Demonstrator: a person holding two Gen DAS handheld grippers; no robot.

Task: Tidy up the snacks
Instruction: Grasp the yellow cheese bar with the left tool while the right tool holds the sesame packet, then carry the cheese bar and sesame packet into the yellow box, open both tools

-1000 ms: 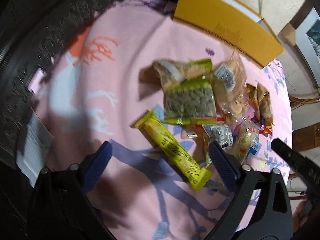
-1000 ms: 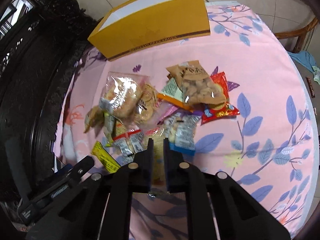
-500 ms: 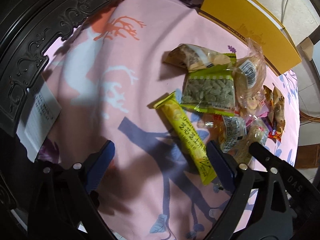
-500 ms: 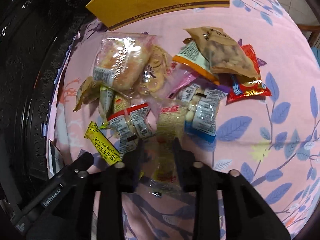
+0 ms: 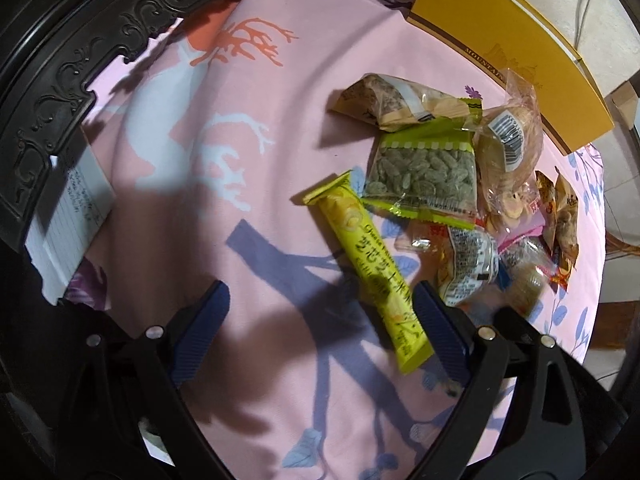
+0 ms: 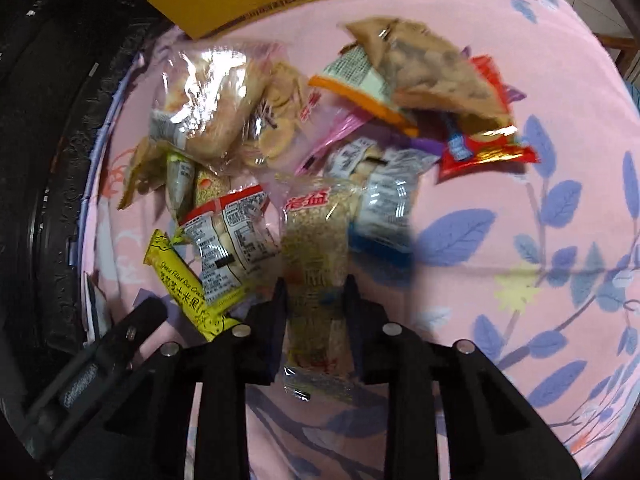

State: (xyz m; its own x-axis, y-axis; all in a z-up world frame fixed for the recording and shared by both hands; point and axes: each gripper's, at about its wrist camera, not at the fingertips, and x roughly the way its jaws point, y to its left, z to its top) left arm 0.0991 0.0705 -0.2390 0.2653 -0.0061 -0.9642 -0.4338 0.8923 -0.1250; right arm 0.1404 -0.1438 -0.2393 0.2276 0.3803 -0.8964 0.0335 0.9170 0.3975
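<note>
A heap of snack packets lies on the pink flowered cloth (image 6: 500, 160). My right gripper (image 6: 316, 306) points steeply down at it. Its jaws are closing on a clear packet of grain bar (image 6: 314, 248), with both pads touching the packet's long edges. A yellow cracker bar (image 5: 370, 256) lies slantwise just inside the right finger of my left gripper (image 5: 320, 320), which hangs wide open above the cloth and holds nothing. A green packet of raisins (image 5: 424, 172) and a bag of round biscuits (image 6: 276, 120) sit further back in the heap.
A yellow cardboard box (image 5: 500, 40) stands behind the heap. Dark carved wood (image 5: 80, 40) rims the table on the left, with a lined notepad (image 5: 68, 216) at its edge. The red packet (image 6: 484, 152) marks the heap's right end; bare cloth lies beyond it.
The right gripper has sunk onto the heap; its shut jaws parted and now sit either side of the grain bar packet. The left gripper has rolled a little and stayed open.
</note>
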